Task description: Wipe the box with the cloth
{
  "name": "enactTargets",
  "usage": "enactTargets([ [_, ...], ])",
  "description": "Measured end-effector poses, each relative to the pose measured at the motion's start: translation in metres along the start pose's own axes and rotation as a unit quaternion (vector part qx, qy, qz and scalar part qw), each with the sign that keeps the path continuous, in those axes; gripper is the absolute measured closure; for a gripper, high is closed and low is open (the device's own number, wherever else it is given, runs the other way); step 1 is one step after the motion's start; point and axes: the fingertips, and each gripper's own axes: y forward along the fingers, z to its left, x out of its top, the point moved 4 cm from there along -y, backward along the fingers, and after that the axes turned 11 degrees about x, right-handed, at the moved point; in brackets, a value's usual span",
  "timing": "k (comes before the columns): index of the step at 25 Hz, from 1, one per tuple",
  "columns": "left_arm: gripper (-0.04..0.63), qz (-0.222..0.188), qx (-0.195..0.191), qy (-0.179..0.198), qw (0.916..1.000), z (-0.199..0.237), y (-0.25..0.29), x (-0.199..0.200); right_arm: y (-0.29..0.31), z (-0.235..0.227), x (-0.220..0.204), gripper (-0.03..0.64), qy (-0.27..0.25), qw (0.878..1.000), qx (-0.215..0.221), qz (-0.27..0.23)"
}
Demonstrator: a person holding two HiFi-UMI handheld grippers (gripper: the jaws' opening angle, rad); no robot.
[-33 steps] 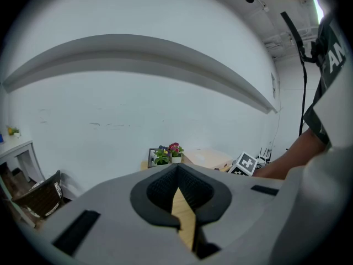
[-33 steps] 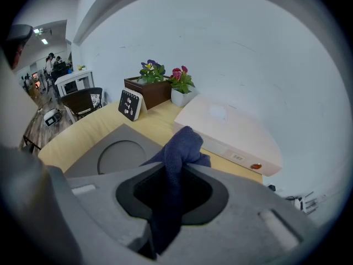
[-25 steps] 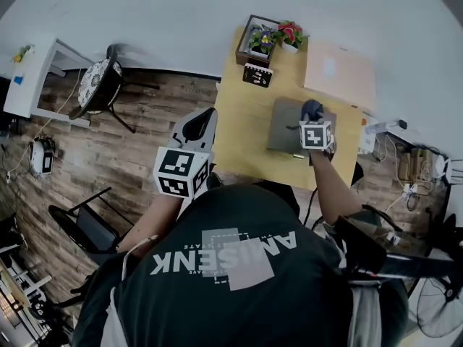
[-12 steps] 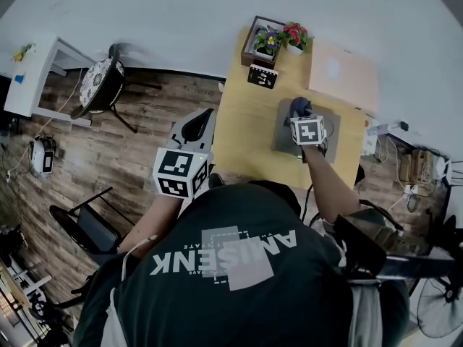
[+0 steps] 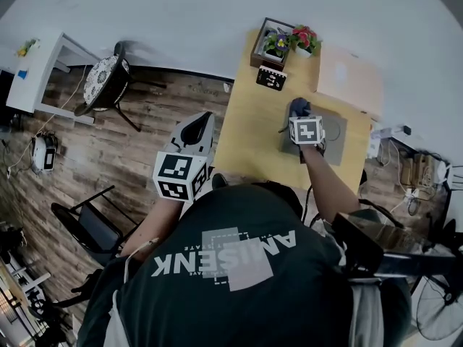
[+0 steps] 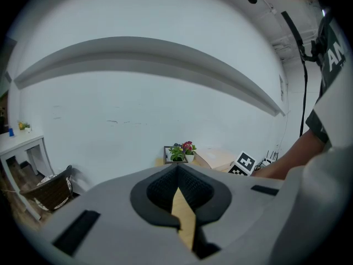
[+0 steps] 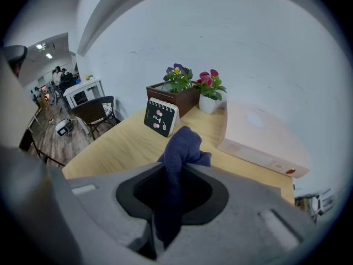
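Presently, right gripper (image 7: 175, 176): clamped on a dark blue cloth (image 7: 182, 145), whose bunched end sticks out past the jaws.
Cloth position: over the far left corner of the grey flat box (image 5: 334, 132) in the head view; contact cannot be made out.
Left gripper (image 6: 177, 195): jaws closed to a thin slit, nothing between them; held off the table's left side, above the wood floor (image 5: 137, 157).
Table (image 5: 242, 129): light wood, against the white wall.
Pale box (image 7: 265, 139): flat, at the wall, beyond the grey one.
Other items: wooden planter (image 7: 175, 95) with flowers; white flowerpot (image 7: 208, 104) beside it; black desk calendar (image 7: 161, 116) before the planter.
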Motion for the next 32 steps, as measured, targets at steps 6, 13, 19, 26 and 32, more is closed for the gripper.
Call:
enactTargets([
  [6,0.595,0.002,-0.004,-0.003,1.0000,0.010,-0.006,-0.007,0.001,0.007,0.003,0.545,-0.029,0.999,0.004,0.029],
  [13,0.595,0.003,-0.019,-0.003,0.9998,0.019,-0.007,-0.011,0.008,0.025,0.017,0.545,-0.037,0.998,0.031,0.050],
  [19,0.595,-0.026,-0.025,-0.014,0.9993,0.027,-0.011,-0.002,-0.005,0.031,0.036,0.545,0.021,0.999,0.024,-0.011],
  [26,0.595,-0.061,-0.042,-0.006,0.9972,0.042,-0.010,0.015,-0.057,0.063,0.072,0.545,0.028,0.992,0.057,-0.106],
  [32,0.595,-0.078,-0.074,0.003,0.9942,0.038,0.010,0.034,-0.127,0.074,0.092,0.543,0.034,0.980,0.050,-0.191],
])
